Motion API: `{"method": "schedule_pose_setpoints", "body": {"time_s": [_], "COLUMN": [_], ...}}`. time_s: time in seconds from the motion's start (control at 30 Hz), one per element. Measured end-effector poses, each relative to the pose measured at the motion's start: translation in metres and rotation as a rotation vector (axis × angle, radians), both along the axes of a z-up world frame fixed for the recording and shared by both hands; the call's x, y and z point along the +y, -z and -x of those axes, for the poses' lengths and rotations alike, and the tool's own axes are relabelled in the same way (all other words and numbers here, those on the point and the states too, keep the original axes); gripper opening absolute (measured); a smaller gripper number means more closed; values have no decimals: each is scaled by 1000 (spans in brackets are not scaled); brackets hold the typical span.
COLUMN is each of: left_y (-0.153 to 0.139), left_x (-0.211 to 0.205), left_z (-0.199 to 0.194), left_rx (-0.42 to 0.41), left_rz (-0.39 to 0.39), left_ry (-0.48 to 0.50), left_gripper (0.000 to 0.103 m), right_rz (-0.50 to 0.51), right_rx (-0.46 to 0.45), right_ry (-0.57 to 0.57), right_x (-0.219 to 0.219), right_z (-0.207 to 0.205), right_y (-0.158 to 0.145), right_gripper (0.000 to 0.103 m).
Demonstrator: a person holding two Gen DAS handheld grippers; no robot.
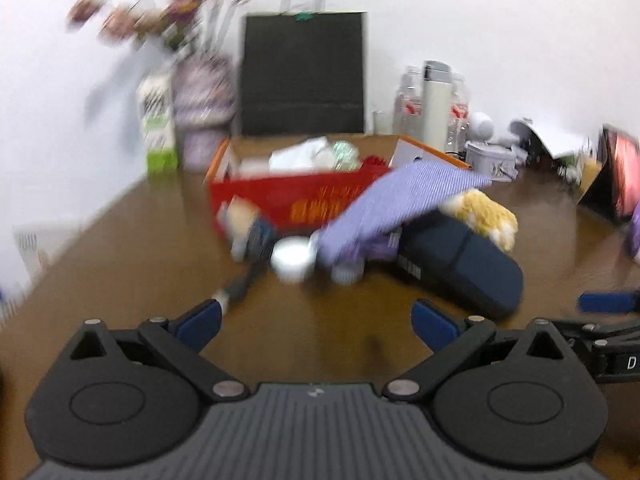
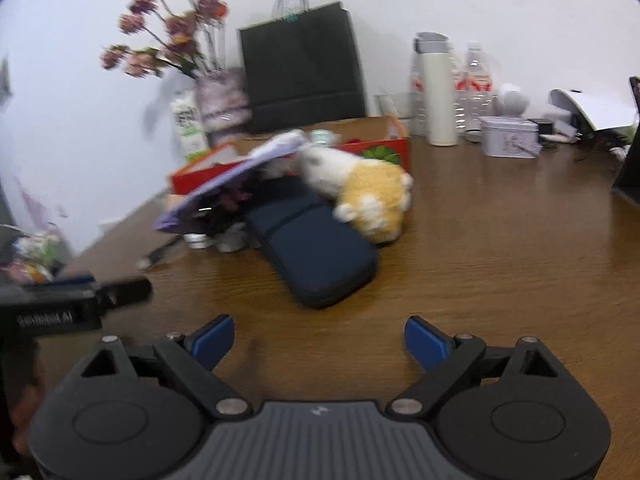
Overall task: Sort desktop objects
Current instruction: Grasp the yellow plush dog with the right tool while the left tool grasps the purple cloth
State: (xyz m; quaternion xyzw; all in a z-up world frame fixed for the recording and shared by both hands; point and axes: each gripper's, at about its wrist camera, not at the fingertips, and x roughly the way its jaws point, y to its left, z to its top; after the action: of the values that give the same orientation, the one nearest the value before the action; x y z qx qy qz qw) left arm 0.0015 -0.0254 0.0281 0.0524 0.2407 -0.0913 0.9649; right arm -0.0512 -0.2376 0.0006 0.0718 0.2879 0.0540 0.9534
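A heap lies mid-table on the brown desk (image 2: 500,248): a dark blue zip case (image 2: 316,256), a yellow and white plush toy (image 2: 372,196) leaning on it, and a purple striped book (image 1: 396,200) tilted over both. Small white jars (image 1: 292,258) and a dark pen (image 1: 244,284) lie at the heap's left. Behind it stands a red cardboard box (image 1: 280,196) holding papers. My left gripper (image 1: 316,320) is open and empty, short of the jars. My right gripper (image 2: 318,340) is open and empty, just short of the blue case (image 1: 460,264).
At the back wall stand a black paper bag (image 1: 304,76), a vase of dried flowers (image 2: 220,96), a carton (image 1: 158,132), a white flask (image 2: 438,92), plastic bottles (image 2: 476,88) and a small tin (image 2: 508,136). A screen (image 1: 620,176) stands at the far right.
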Motion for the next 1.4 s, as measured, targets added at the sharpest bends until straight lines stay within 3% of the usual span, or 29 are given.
{"method": "schedule_pose_setpoints", "body": {"time_s": [0.07, 0.17, 0.2, 0.23, 0.27, 0.3, 0.33, 0.43, 0.47, 0.5, 0.6, 0.67, 0.8, 0.87, 0.97, 1.03, 1.1, 1.17, 1.23, 1.33, 1.4], "left_y": [-12, -21, -24, -28, -32, -36, -40, -50, -54, -58, -75, -90, -115, -118, -103, -81, -61, -50, -46, -35, -23], "left_x": [-17, -37, -41, -42, -40, -37, -32, -9, 1, 11, 32, 43, 65, 69, 70, 66, 63, 69, 73, 77, 89], "left_z": [-20, -49, -58, -65, -70, -75, -81, -93, -95, -97, -89, -75, -28, -6, 28, 46, 58, 65, 69, 57, 44], "left_rx": [-35, -49, -54, -53, -39, -16, 5, 33, 40, 46, 4, -46, -83, -73, -24, 28, 96, 136, 123, 111, 148], "left_rz": [-49, -95, -99, -78, -45, -4, 39, 181, 223, 260, 263, 245, 300, 308, 345, 319, 316, 371, 361, 228, 244], "left_ry": [52, 132, 130, 125, 126, 137, 146, 126, 107, 84, 4, -46, -36, -13, 58, 65, 68, 78, 70, -60, -97], "left_gripper": [103, 102, 93, 73, 62, 35, 13, 4, 3, 3, 2, 2, 2, 2, 3, 3, 3, 3, 3, 3, 3], "right_rz": [40, -12, -24, -32, -41, -50, -62, -84, -83, -82, -16, 0, 41, 42, 74, 98, 107, 117, 108, 115, 119], "right_rx": [-12, -30, -31, -31, -25, -13, 5, 75, 94, 110, 77, -1, -134, -158, -88, -32, 30, 71, 60, 12, 3], "right_ry": [42, 60, 65, 74, 81, 86, 91, 83, 79, 80, 150, 182, 159, 115, -16, -95, -121, -123, -127, -120, -99], "right_x": [-7, -25, -30, -34, -37, -40, -43, -45, -44, -43, -39, -40, -40, -40, -30, -19, -11, -5, -5, -2, 2], "right_z": [-14, -42, -52, -63, -78, -91, -104, -134, -141, -146, -143, -128, -81, -52, -14, 10, 32, 50, 62, 64, 55], "right_y": [-6, -20, -23, -25, -26, -25, -23, -10, -5, 1, 2, -11, -49, -65, -72, -63, -49, -41, -47, -59, -62], "right_gripper": [91, 91, 91, 91, 90, 86, 82, 75, 70, 49, 44, 42, 42, 43, 44, 44, 44, 44, 45, 47, 48]}}
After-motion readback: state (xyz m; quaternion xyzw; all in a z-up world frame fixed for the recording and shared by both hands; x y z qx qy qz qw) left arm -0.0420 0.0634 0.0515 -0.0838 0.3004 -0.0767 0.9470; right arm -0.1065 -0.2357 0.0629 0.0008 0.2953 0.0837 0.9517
